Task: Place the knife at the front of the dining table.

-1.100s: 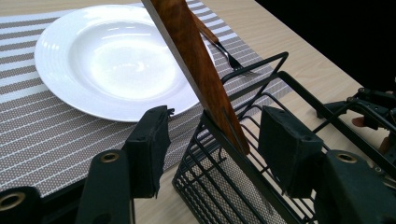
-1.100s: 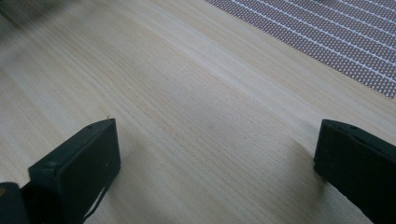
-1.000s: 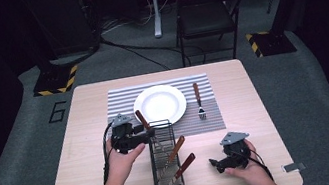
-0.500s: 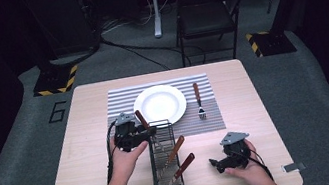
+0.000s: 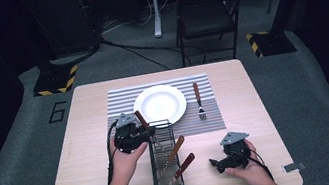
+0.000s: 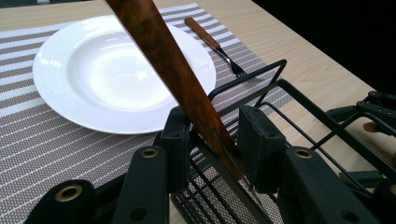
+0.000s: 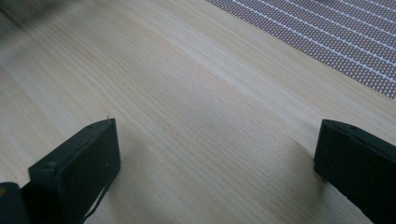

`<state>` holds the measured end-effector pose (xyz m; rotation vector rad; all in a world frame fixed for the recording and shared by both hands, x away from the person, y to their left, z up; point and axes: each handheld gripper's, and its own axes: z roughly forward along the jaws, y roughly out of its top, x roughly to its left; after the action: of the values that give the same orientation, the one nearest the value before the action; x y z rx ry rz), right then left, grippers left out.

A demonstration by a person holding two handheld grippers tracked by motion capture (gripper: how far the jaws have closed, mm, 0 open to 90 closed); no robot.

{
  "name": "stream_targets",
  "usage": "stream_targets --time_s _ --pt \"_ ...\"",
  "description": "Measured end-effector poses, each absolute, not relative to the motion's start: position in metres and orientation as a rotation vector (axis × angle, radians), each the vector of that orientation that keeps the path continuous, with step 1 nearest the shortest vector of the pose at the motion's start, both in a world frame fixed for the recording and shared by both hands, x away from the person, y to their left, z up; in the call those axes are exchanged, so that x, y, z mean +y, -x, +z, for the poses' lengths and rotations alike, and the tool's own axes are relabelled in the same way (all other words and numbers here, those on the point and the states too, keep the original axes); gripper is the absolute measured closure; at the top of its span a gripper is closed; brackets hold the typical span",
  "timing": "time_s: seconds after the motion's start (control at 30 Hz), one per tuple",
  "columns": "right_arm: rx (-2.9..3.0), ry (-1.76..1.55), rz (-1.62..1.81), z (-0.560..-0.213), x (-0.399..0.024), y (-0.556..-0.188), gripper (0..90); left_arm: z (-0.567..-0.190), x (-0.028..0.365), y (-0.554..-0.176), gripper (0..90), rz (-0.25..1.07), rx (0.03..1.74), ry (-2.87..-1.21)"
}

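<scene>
A black wire cutlery basket (image 5: 167, 173) stands at the table's front middle. A brown wooden-handled utensil (image 5: 140, 119) leans out of its far left corner. My left gripper (image 5: 146, 132) sits at that corner, and its jaws have just been closing around the handle (image 6: 163, 56). In the left gripper view the handle runs between the pads (image 6: 259, 144) with a thin gap left on the right side, so the left gripper (image 6: 215, 140) is open. My right gripper (image 5: 215, 163) rests on the table right of the basket. Its jaws stand wide, open over bare wood (image 7: 215, 158).
A white plate (image 5: 159, 104) lies on a striped placemat (image 5: 123, 99), with a wooden-handled fork (image 5: 198, 99) to its right. Two more wooden-handled utensils (image 5: 177, 147) lean in the basket. A dark chair (image 5: 205, 14) stands beyond the table's far edge.
</scene>
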<state>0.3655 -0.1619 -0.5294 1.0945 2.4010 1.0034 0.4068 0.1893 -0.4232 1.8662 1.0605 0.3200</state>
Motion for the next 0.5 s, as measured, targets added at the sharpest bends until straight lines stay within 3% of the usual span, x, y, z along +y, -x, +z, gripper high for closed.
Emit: stream_targets --time_s 0.5 --pt "2.402 -1.094 1.003 -0.5294 -0.162 -0.3655 0.0 -0.4202 0.1959 -0.3995 65.3 0.341 1.08 -1.837"
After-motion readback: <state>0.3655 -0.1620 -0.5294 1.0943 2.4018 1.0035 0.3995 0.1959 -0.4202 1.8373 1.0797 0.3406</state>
